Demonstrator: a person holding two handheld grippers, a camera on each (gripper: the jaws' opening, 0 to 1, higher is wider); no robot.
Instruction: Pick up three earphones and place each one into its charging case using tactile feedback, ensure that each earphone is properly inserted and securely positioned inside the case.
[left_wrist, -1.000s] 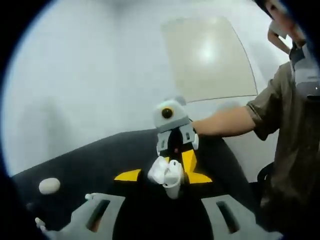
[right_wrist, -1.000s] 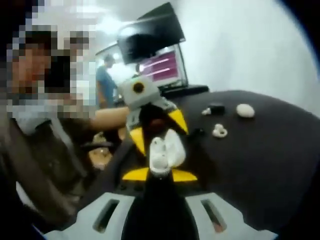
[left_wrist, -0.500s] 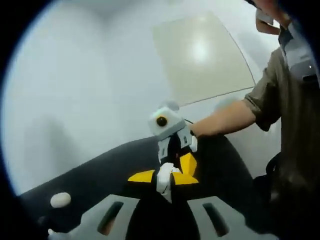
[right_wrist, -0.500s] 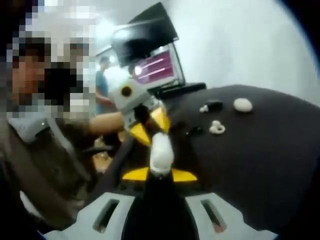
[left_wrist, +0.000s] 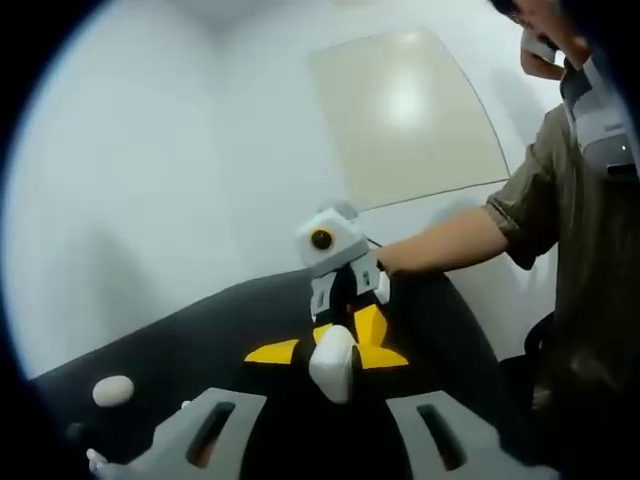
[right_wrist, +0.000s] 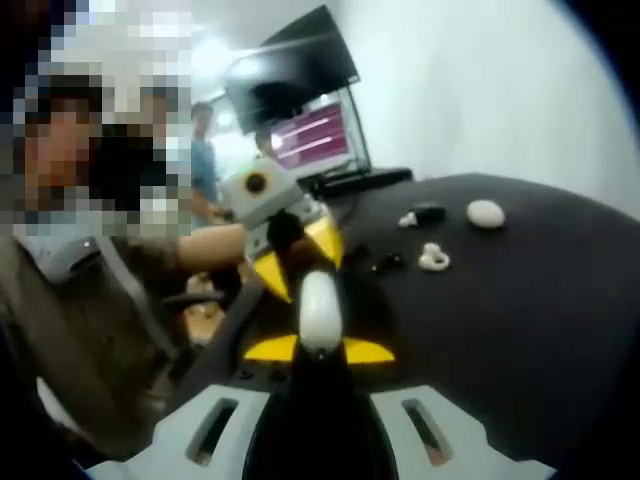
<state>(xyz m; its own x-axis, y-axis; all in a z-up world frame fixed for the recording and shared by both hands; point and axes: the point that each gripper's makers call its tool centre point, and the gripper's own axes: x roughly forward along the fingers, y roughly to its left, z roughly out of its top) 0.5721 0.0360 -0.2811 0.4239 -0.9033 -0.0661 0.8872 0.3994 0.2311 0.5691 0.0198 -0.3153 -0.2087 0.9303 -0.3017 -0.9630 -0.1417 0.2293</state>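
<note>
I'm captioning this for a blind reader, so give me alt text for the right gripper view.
A closed white charging case is held up above a black table, clamped between the right tongs and the left tongs facing them. Farther back on the table lie a white oval case and small earphone pieces, with a monitor behind.

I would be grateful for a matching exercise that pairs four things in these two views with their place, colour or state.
Things:
1. nearest white case
2. oval white case
3. monitor
4. table

Descriptions:
A. black top
B. screen lit pink
C. lying on the table, far from the jaws
D. held up off the table among yellow jaws

Pairs: 1-D, 2-C, 3-B, 4-A
</note>
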